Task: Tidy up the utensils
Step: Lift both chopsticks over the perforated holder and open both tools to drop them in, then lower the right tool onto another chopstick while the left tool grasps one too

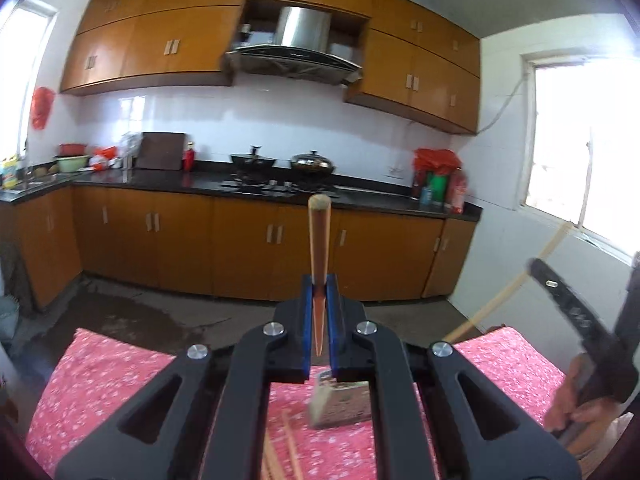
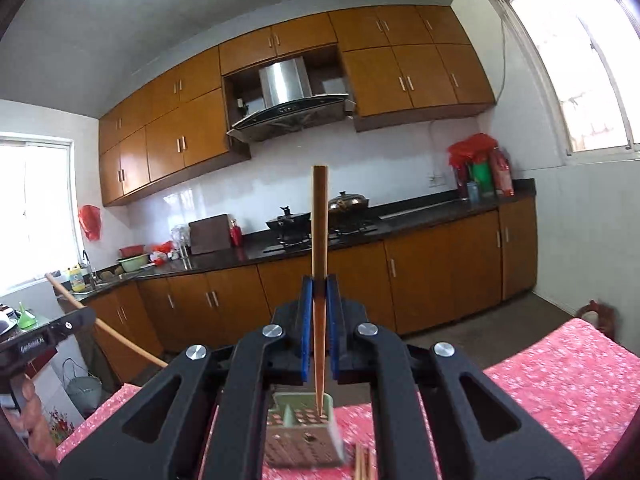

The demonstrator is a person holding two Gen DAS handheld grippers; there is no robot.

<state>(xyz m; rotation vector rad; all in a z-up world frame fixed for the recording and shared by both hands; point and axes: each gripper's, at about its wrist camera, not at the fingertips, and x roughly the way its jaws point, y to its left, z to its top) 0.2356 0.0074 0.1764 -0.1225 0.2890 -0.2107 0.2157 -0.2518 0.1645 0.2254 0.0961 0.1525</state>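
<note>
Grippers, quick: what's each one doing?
Left gripper: closed on a chopstick.
Right gripper: closed on another chopstick.

Tablecloth (image 1: 100, 376): pink-red, small white floral print, at 7 o'clock in the left view. Gripper pads (image 2: 306, 320): blue, on black frames. Chopstick (image 2: 319, 232) at 12 o'clock: light brown. Cabinets (image 1: 160, 52): orange-brown. Countertop (image 2: 420, 216): black. Wall tiles (image 1: 260, 120): white. Utensil holder (image 2: 304, 436): perforated, grey-green.
</note>
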